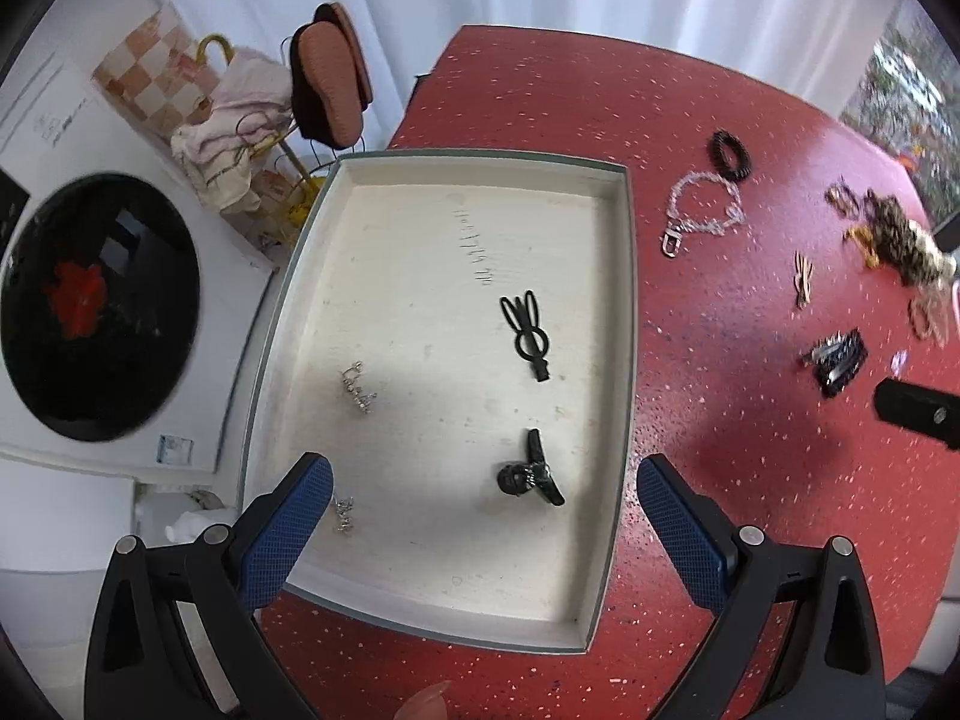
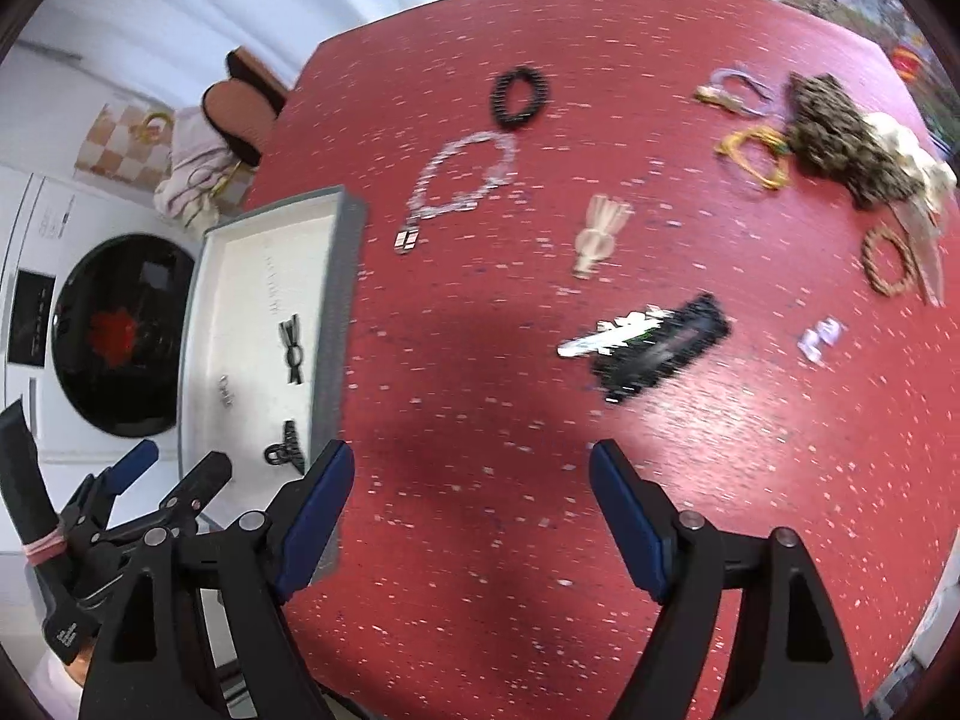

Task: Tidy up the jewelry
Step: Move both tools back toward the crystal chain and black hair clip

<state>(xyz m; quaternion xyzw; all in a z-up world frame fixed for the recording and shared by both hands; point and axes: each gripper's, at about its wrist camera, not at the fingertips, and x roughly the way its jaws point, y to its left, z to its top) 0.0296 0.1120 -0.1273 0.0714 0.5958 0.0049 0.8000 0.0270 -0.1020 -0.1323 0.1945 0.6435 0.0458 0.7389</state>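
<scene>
The red counter point(image 2: 480, 420) is being used as the spread-out zone, w/ loose pieces scattered across it so each can be reached singly. The shallow tray point(image 1: 624, 300), white inside w/ a grey rim, is being kept at the counter's left edge as the collecting spot; sorted items are being laid flat and apart in it, prob. to stop tangling.

Both claws are being held tilted steeply down over the work. The left claw point(image 1: 483, 516) is being held spread over the tray's near end, nothing btwn its blue pads. The right claw point(image 2: 471, 516) is likewise being held spread over bare counter, nothing pinched, approx. in line w/ the black-and-silver clip pile point(image 2: 648, 348), judged the likely next pick.

Still being left out on the counter: a leopard-print scrunchie heap point(image 2: 840, 138), a silver chain point(image 2: 462, 180), a black coil hair tie point(image 2: 519, 93), a beige bunny clip point(image 2: 600, 228).

Already being kept in the tray: a black bunny clip point(image 1: 528, 333), a black claw clip point(image 1: 531, 474), small sparkly earrings point(image 1: 359, 387).
</scene>
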